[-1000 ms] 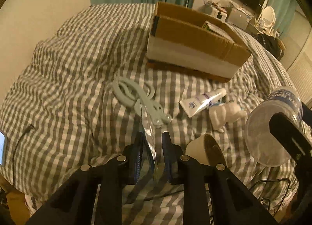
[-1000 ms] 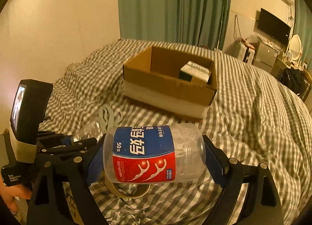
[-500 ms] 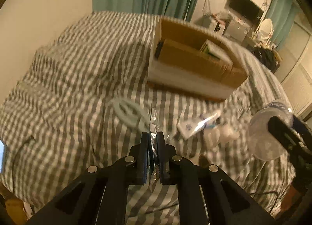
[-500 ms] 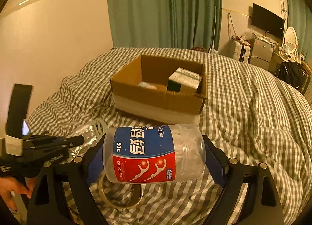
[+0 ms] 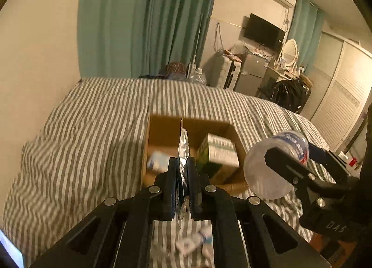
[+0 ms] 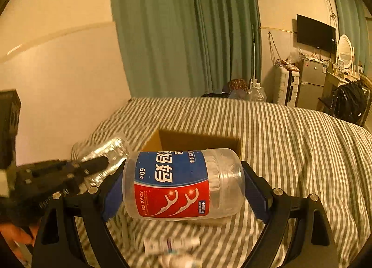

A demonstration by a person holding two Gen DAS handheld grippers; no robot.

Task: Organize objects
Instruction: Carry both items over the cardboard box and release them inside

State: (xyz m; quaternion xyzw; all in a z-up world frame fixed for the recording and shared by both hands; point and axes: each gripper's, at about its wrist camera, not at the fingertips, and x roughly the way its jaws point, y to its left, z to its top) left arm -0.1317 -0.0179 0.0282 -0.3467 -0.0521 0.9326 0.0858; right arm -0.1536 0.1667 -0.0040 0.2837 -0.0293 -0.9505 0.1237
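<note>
Right, largest first: the bed [image 5: 81, 133] with its striped cover fills both views, and the cardboard box [image 5: 148, 151] sits open on it, straight ahead of both tongs. Inside the box we see a green-and-white carton [image 5: 218, 151] on the right and a pale, blurred item [image 5: 157, 162] on the left; the middle looks free.

Our right tongs [image 6: 183, 184] are spread wide and clamped on the ends of a floss-pick jar [image 6: 183, 183], clear plastic with a blue and red label. The jar's long axis lies crosswise, spanning pad to pad, roughly parallel to the box's near wall. In the left view the jar [image 5: 276, 163] hangs just right of the box's near right corner, so it needs to go forward and a bit left to get over the opening.

Our left tongs [image 5: 182, 172] are pinched nearly closed on a thin foil packet [image 5: 183, 145], which stands on edge and points forward over the box's near wall. We judge the left hand closer to the drop spot; its packet is already above the opening.

Small stuff: a toothpaste tube [image 6: 171, 243] lies on the bed below the tongs, blurred, not yet packed.
</note>
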